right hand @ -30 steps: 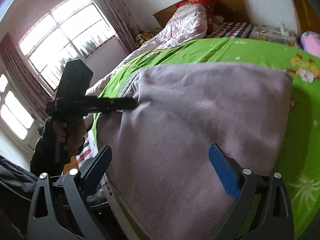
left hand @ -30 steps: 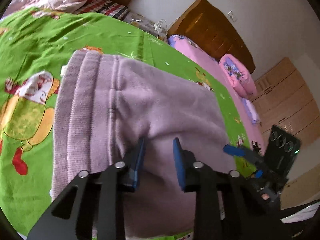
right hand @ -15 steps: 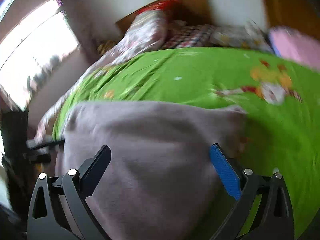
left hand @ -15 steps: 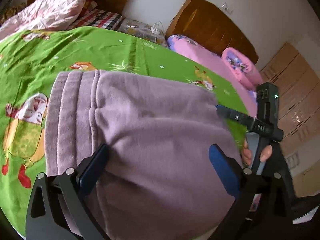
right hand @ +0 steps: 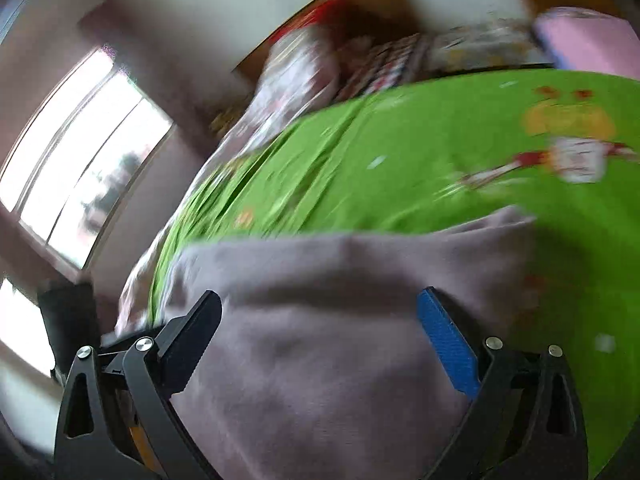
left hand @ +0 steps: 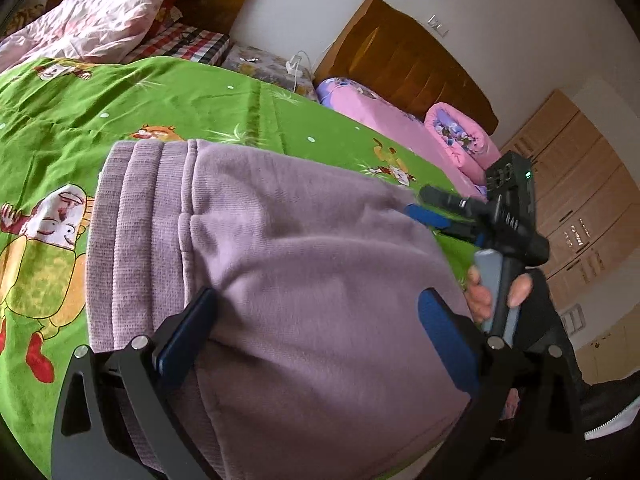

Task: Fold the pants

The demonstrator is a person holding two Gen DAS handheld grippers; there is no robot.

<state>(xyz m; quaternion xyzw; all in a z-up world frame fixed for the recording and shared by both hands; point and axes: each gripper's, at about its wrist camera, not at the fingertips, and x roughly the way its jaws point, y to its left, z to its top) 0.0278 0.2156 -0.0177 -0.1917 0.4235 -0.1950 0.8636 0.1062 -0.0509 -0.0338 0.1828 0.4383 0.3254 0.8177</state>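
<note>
Lying folded on the green bedsheet (left hand: pixel 168 108), purple pants (left hand: pixel 304 280) sit below 2 wide-spread, empty grippers.

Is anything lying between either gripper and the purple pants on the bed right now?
Nothing visible. The left gripper is open directly over the pants, and the right gripper, also open, has only the pants' fabric in front of it. The pants lie alone on the green sheet.

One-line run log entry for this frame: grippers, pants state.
left gripper: open, over pants | right gripper: open, view blurred | lilac pants: folded, flat on green bedsheet, waistband showing
</note>
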